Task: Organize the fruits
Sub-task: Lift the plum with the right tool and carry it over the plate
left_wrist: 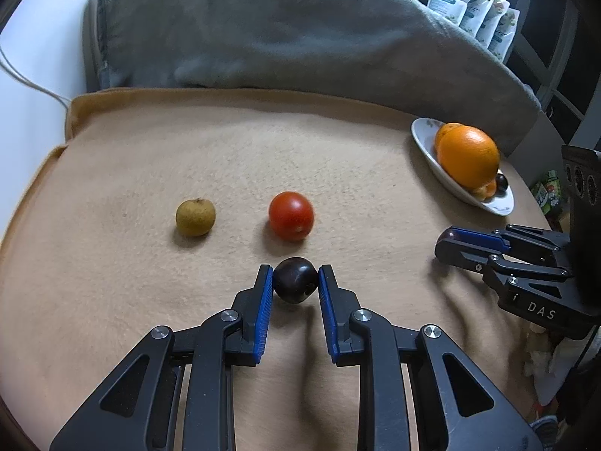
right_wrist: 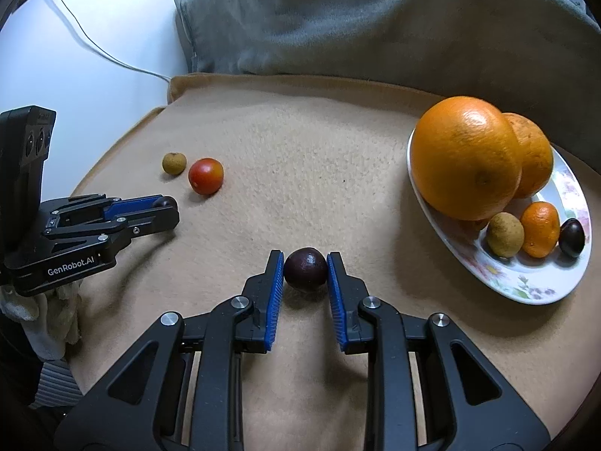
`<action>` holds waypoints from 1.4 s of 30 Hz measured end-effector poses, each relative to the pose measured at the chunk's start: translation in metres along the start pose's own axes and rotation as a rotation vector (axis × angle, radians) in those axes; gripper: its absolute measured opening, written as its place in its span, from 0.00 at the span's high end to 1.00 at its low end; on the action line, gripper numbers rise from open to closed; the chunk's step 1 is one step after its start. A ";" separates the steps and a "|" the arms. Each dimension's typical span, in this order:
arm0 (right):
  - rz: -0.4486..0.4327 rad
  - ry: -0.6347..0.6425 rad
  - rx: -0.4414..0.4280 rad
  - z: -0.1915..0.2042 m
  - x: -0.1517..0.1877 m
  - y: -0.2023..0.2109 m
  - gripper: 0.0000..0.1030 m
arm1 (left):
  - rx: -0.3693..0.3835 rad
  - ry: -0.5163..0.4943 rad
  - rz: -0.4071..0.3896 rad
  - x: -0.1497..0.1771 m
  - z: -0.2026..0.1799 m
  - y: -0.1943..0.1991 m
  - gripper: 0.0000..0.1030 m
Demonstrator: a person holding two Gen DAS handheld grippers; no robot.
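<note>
My left gripper is shut on a small dark purple fruit that rests on the tan blanket. Just beyond it lie a red tomato and a brownish-green round fruit. My right gripper is likewise shut on a second dark purple fruit on the blanket. To its right, a white flowered plate carries two big oranges, a small orange fruit, a brownish fruit and a dark fruit. Each gripper shows in the other's view: the right gripper, the left gripper.
A grey cushion lies behind the blanket. White cables run over the white surface at the left. Printed pouches stand at the far right. A crumpled pale cloth lies at the blanket's near left edge.
</note>
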State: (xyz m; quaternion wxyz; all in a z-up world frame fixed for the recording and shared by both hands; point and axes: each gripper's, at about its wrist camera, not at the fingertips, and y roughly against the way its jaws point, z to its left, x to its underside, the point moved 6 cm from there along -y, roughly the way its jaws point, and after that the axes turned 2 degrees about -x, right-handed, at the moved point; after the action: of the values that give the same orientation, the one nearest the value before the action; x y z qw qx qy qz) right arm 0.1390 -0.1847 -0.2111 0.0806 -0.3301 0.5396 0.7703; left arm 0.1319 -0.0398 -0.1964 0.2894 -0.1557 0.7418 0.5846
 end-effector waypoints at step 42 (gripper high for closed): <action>-0.246 -0.140 0.142 -0.119 -0.008 0.132 0.76 | 0.213 -0.221 -0.156 -0.059 -0.168 0.031 0.78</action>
State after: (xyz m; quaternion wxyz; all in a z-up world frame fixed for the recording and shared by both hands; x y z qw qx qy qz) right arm 0.1320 -0.3416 -0.1275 0.2350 -0.3329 0.5413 0.7354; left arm 0.1189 -0.1991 -0.1115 0.4287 -0.1159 0.7489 0.4918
